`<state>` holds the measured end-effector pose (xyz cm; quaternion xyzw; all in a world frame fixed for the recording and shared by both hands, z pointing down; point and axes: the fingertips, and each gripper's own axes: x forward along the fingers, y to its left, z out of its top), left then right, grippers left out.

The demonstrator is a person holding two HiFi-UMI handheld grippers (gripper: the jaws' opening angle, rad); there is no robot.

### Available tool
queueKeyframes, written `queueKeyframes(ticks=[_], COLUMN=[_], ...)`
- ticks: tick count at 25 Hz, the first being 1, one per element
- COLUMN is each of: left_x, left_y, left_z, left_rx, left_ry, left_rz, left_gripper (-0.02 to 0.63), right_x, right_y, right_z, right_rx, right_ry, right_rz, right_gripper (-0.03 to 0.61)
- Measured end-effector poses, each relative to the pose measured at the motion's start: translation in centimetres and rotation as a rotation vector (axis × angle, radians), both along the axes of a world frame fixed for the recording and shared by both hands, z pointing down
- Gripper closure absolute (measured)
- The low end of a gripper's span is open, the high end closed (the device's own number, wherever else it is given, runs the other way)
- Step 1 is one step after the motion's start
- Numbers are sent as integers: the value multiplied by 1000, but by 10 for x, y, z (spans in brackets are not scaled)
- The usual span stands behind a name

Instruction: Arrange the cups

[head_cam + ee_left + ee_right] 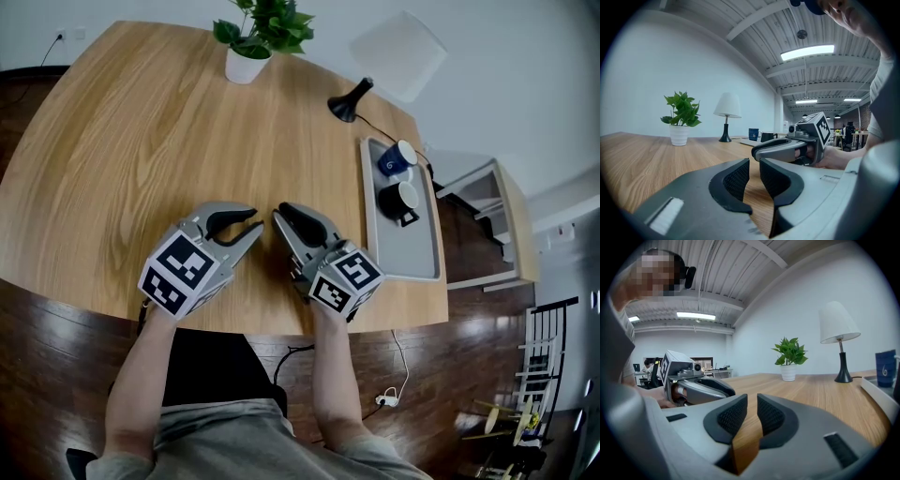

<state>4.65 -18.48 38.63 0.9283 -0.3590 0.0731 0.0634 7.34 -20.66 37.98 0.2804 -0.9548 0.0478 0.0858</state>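
blue cup and black cup sit on grey tray.

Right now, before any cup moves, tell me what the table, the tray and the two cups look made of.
Table: wood or wood veneer, matte; visible grain.
Tray: pale grey, smooth, likely plastic or coated metal; unclear.
Blue cup and black cup: smooth, white inside, probably glazed ceramic.

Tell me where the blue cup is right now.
In the head view, the blue cup sits at the far end of the grey tray on the table's right side, just behind the black cup and near the lamp.
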Motion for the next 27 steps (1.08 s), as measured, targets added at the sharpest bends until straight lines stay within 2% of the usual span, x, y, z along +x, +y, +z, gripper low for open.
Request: queueKeyframes(ticks=[27], left_x=[2], left_y=[0], left_z=[-1], left_rx=[4], left_ry=[6], left_rz=[1], left_gripper=[537], right_x=[2], right_y=[0], right_z=[0], right_rx=[1], right_ry=[3], right_rz=[1], right_gripper=[517])
